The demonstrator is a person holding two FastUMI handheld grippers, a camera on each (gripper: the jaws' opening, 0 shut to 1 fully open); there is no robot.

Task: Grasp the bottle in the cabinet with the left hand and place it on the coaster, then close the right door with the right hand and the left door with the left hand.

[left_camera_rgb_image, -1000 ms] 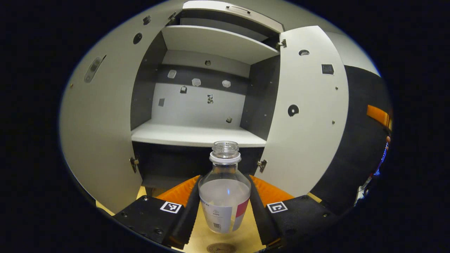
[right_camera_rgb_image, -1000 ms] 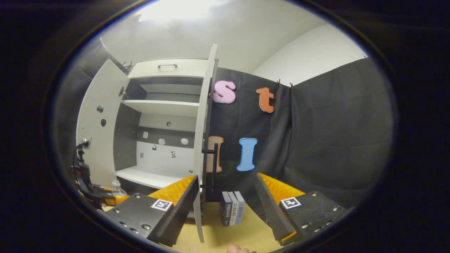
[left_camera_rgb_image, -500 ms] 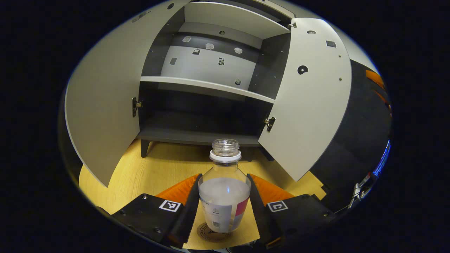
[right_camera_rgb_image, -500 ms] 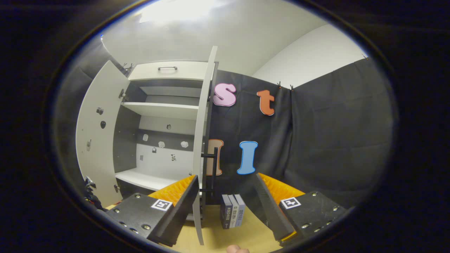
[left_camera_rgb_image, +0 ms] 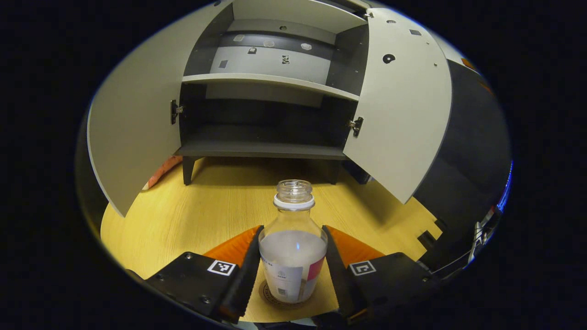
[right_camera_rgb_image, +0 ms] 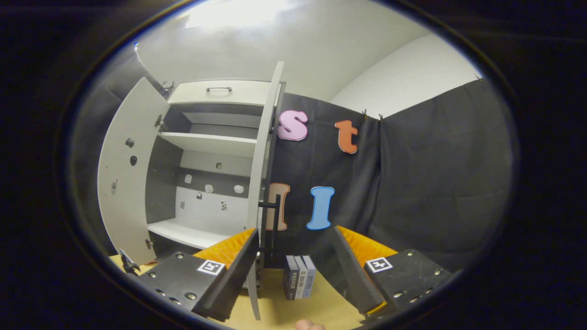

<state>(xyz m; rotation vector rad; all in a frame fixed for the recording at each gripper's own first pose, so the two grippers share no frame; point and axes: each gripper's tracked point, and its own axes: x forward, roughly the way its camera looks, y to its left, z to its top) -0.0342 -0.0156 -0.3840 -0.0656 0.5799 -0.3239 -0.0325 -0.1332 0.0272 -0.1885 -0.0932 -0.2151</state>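
open tool (right_camera_rgb_image: 293,270), cabinet (right_camera_rgb_image: 206,151) doors ajar, books (right_camera_rgb_image: 298,283)

Coaster (left_camera_rgb_image: 270,297) mostly under bottle (left_camera_rgb_image: 293,247)

Place: a recording booth dressed as a home corner, not a lived-in room.
Walls: black cloth (right_camera_rgb_image: 435,183) hung in folds behind and beside the furniture, with a plain white wall (right_camera_rgb_image: 403,78) rising above it.
Furniture: a pale cabinet (left_camera_rgb_image: 270,78) with dark inner sides stood on short legs, both doors swung wide, its shelves bare.
Markers: small tags were stuck along the cabinet's back panel (left_camera_rgb_image: 270,62), as on a test set.
Surface: a light wood-grain tabletop (left_camera_rgb_image: 206,211) carried the cabinet.
Household props: a few books (right_camera_rgb_image: 298,283) stood upright on the tabletop, near the cloth.
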